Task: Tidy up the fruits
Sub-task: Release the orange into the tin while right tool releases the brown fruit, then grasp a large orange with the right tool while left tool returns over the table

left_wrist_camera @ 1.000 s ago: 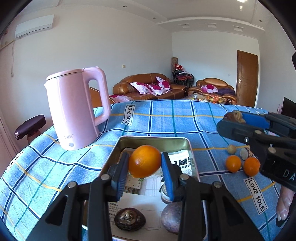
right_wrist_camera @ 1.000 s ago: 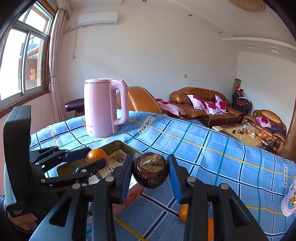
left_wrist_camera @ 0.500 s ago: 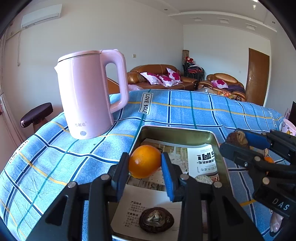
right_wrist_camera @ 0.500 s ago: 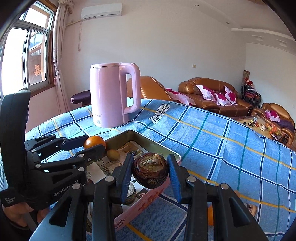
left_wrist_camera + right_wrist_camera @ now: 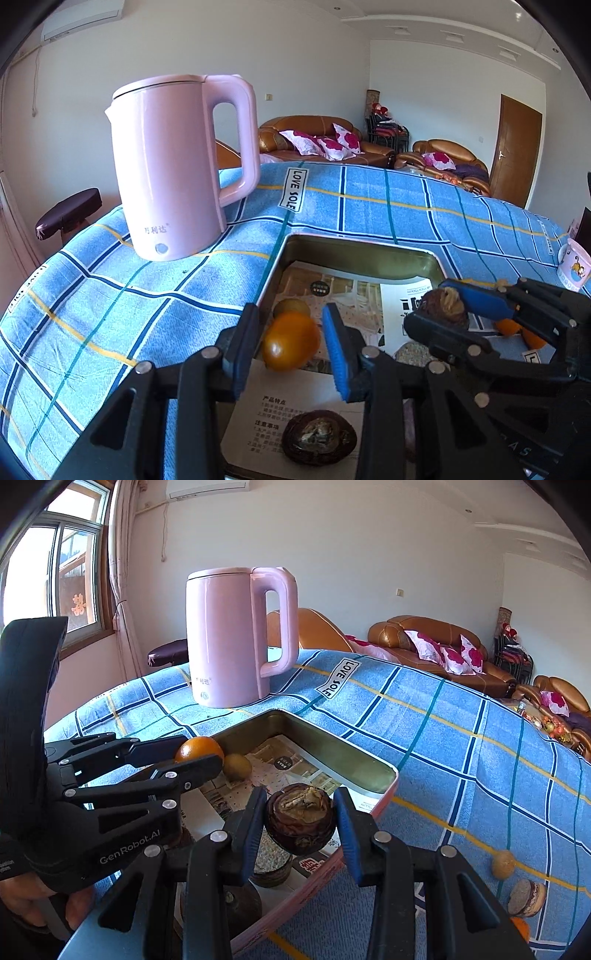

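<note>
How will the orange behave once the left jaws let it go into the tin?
The orange is round and smooth, so it may roll on the paper lining toward the small yellow-green fruit. The tin walls should contain it. It looks firm, unlikely to bruise.

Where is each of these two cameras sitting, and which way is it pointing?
Left wrist: on the left gripper, looking along its jaws at an orange over the tin tray; the right gripper shows at right.
Right wrist: on the right gripper, facing a dark brown fruit between its jaws; the left gripper and a hand show at left.
Shared: pink kettle, tray, both fruits, sofas.
</note>
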Tool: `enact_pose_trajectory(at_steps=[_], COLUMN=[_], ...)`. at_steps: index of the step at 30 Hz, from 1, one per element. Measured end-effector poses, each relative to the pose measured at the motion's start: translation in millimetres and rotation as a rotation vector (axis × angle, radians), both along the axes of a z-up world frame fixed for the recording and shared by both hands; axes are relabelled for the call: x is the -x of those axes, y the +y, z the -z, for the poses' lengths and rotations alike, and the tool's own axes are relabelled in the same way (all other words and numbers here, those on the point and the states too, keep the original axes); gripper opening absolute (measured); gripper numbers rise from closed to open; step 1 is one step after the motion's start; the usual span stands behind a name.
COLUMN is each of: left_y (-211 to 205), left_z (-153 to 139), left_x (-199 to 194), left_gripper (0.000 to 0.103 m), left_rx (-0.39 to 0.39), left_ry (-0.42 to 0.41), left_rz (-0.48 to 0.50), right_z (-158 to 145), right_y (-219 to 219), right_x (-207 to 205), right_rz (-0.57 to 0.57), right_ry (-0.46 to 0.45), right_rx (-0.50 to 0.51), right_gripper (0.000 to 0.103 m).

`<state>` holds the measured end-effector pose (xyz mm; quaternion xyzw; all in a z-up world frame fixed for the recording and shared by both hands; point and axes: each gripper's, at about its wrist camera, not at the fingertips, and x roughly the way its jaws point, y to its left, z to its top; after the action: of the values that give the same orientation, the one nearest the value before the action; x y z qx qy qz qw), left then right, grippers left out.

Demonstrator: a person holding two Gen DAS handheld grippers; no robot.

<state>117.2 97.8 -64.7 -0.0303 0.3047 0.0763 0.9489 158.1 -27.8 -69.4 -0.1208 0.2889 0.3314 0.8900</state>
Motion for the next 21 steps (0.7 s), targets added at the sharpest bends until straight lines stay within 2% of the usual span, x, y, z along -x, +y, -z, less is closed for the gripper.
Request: enact_pose_trajectory(at_steps=[3, 6, 7, 8, 10, 15, 21], left_y=[1, 5, 7, 9, 9, -11, -56], left_z=[0, -2, -4, -5, -10, -20, -24], left_x=[1, 4, 6, 8, 12, 19, 20], left_gripper=[0.045, 0.058, 0.065, 0.072, 0.079, 0.089, 0.092], left_rx=[0.002, 0.011, 0.019, 0.028, 0.04, 0.032, 0.003], left_ry=[-0.005, -0.019, -0.025, -0.034, -0.052, -0.085, -0.088], left_rz=[-0.008, -0.034, -0.043, -0.05, -0.052, -0.015, 0.081], right_z=[4, 5, 4, 3, -1, -11, -12], right_y=[5, 6, 4, 3, -4, -35, -111], right_x=[-1, 0, 0, 1, 2, 14, 19], right_rz=[-0.008, -0.024, -0.02, -0.011, 0.007, 0.069, 0.251], right_ry=[0.005, 0.012, 0.003, -0.008, -0.01, -0.054, -0.045], right_rx=[0.01, 0.007, 0.005, 0.004, -0.009, 0.008, 0.031], right_gripper=[0.04, 0.04, 0.041, 0.044, 0.05, 0.054, 0.062])
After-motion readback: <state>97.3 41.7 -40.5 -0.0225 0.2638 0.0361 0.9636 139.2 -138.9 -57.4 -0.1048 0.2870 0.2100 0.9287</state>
